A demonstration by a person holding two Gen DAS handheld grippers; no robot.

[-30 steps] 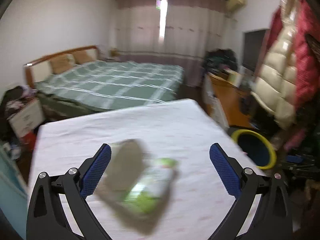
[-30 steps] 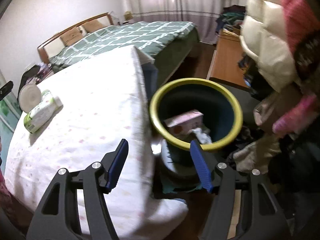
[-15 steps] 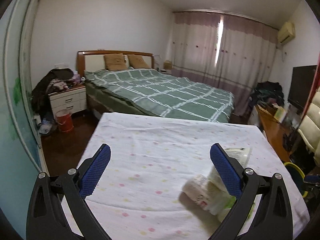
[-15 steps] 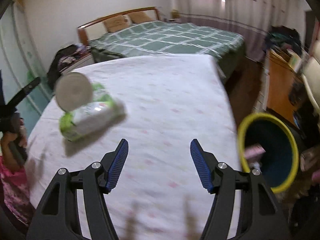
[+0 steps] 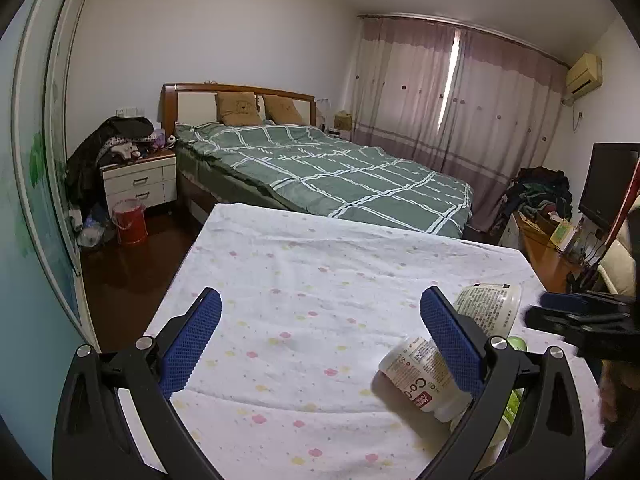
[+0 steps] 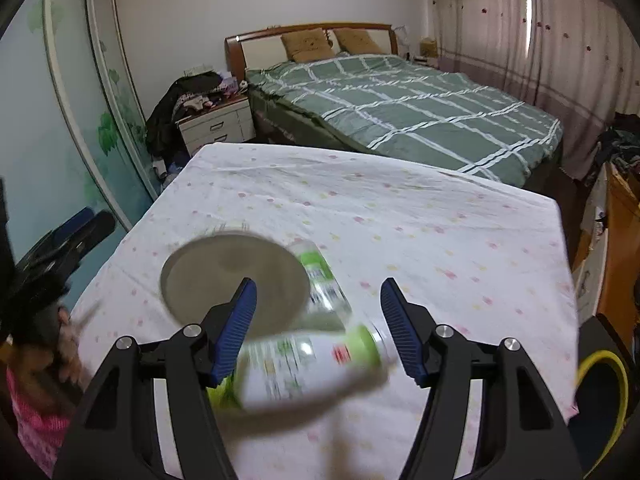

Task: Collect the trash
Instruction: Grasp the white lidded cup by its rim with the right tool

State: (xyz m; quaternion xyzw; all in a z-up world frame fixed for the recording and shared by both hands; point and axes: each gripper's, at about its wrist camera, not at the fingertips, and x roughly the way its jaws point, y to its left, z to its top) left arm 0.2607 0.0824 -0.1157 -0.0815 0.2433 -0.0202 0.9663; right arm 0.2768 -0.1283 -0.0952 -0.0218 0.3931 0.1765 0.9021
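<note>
Trash lies in a small heap on the white dotted tablecloth (image 6: 400, 216). A white bottle with a green cap (image 6: 312, 364) lies on its side, blurred, low between my right gripper's (image 6: 319, 296) fingers, which stand open above it and do not touch it. Behind it are a round pale tub (image 6: 236, 280) and a second green-and-white bottle (image 6: 324, 280). In the left wrist view the white bottle (image 5: 416, 372) and the printed tub (image 5: 488, 308) sit behind the right finger. My left gripper (image 5: 320, 312) is open over bare cloth.
A dark bin with a yellow rim (image 6: 600, 364) stands off the table's right corner. The green checked bed (image 5: 328, 168) lies beyond the table, a wooden desk (image 6: 616, 264) to the right. A person's hand and pink sleeve (image 6: 36, 404) hold the left gripper (image 6: 68, 236).
My right gripper has swung left from above the bin to over the trash heap. The left gripper has swung left, so the heap now sits at its right side.
</note>
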